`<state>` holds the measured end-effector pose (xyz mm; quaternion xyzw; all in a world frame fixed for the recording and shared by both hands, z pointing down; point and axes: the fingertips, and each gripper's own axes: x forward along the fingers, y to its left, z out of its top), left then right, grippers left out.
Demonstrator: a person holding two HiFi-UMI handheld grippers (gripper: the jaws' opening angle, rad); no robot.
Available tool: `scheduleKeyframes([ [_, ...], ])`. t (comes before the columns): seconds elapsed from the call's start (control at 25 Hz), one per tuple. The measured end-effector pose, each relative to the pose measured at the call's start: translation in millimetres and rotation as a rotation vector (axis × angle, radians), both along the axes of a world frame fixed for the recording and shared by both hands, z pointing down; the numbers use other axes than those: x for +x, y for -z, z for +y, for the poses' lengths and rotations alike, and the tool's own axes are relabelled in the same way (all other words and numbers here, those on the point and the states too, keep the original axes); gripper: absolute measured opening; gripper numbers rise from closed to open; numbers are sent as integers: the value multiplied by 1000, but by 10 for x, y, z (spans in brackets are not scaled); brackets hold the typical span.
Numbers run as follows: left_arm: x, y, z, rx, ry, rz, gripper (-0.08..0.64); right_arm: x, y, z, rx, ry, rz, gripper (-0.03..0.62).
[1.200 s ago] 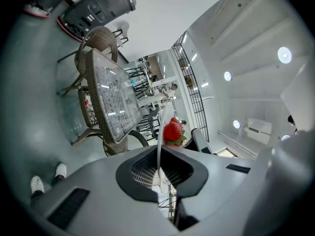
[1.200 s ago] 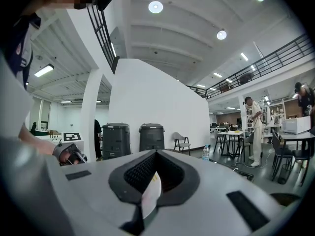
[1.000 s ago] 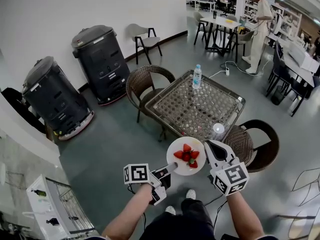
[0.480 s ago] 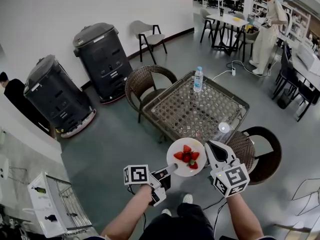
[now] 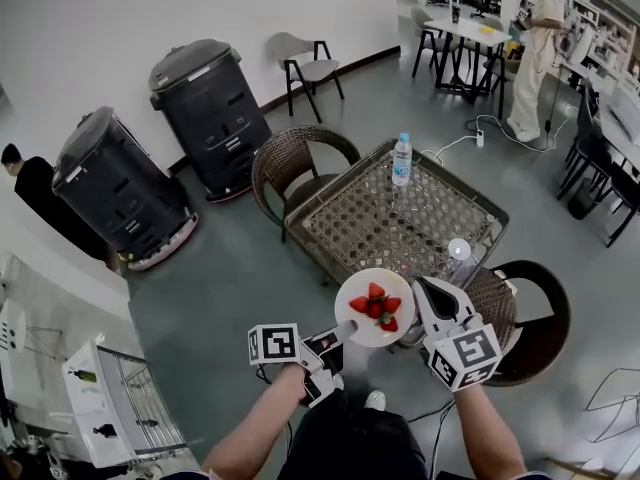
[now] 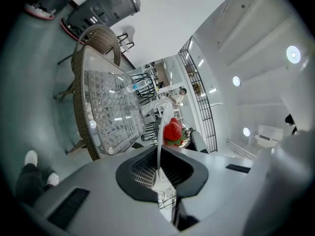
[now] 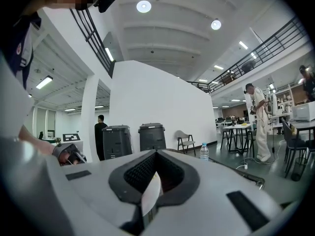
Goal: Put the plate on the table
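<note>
A white plate (image 5: 362,323) with several strawberries (image 5: 377,305) hangs in the air at the near corner of the wicker-framed glass table (image 5: 400,223). My left gripper (image 5: 340,333) is shut on the plate's left rim. My right gripper (image 5: 420,303) is shut on its right rim. The left gripper view shows the plate (image 6: 159,141) edge-on between the jaws, with the strawberries (image 6: 172,131) on it and the table (image 6: 106,112) beyond. In the right gripper view a white sliver of the plate (image 7: 150,195) sits between the closed jaws.
A water bottle (image 5: 402,160) stands at the table's far side and a small round white object (image 5: 459,249) near its right corner. Wicker chairs (image 5: 300,163) (image 5: 530,318) flank the table. Two dark bins (image 5: 210,108) (image 5: 115,193) line the wall. People stand at the left (image 5: 30,188) and at the far right (image 5: 540,38).
The plate and both grippers have come closer to the table's near corner, and the plate now overlaps its edge. Both grips are unchanged.
</note>
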<state>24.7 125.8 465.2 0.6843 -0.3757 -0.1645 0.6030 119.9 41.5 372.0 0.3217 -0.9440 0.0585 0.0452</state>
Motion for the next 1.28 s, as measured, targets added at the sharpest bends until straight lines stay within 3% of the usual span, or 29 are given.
scheduleKeyframes([
  [0.44, -339, -220, -752, -8, -11, 16, 17, -245, -238, -681, -30, -37, 35, 5],
  [0.96, -761, -652, -1676, -77, -62, 62, 17, -679, -501, -1445, -97, -113, 123, 5],
  [1.28, -1109, -1004, -2272, -104, -37, 71, 17, -843, -653, -1858, -131, -174, 156, 5],
])
